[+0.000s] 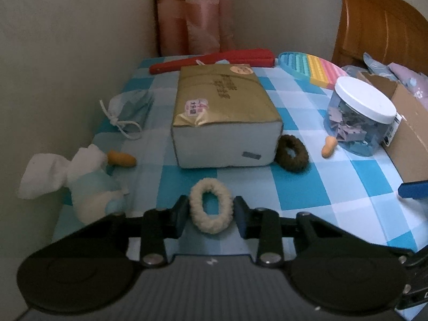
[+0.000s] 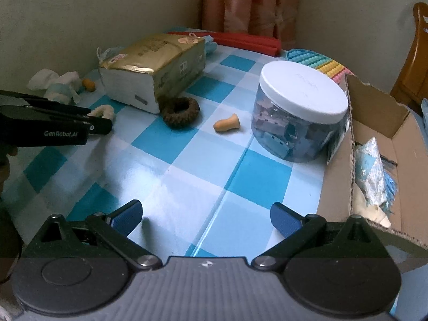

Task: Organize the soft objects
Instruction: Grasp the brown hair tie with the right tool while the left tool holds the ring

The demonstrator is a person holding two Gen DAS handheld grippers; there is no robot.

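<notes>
One cream scrunchie point(image 1: 210, 205), lower centre, sits btwn the left tongs point(image 1: 211, 211), pads touching it but not squeezing. Grasp step, I'd judge. Next: clench, lift, carry to box point(image 2: 374, 144) at right. Right tongs point(image 2: 206, 218) spread, empty, over surface point(image 2: 187, 165).

Left gripper point(image 1: 211, 211) and right gripper point(image 2: 206, 215): each a ribbed grey housing at the lower frame edge flanked by two round black discs, with black linkage arms on silver pivot screws ending in blue ribbed fingertips point(image 2: 127, 215); white "GenRobot.AI" lettering marks the left one's side.
</notes>
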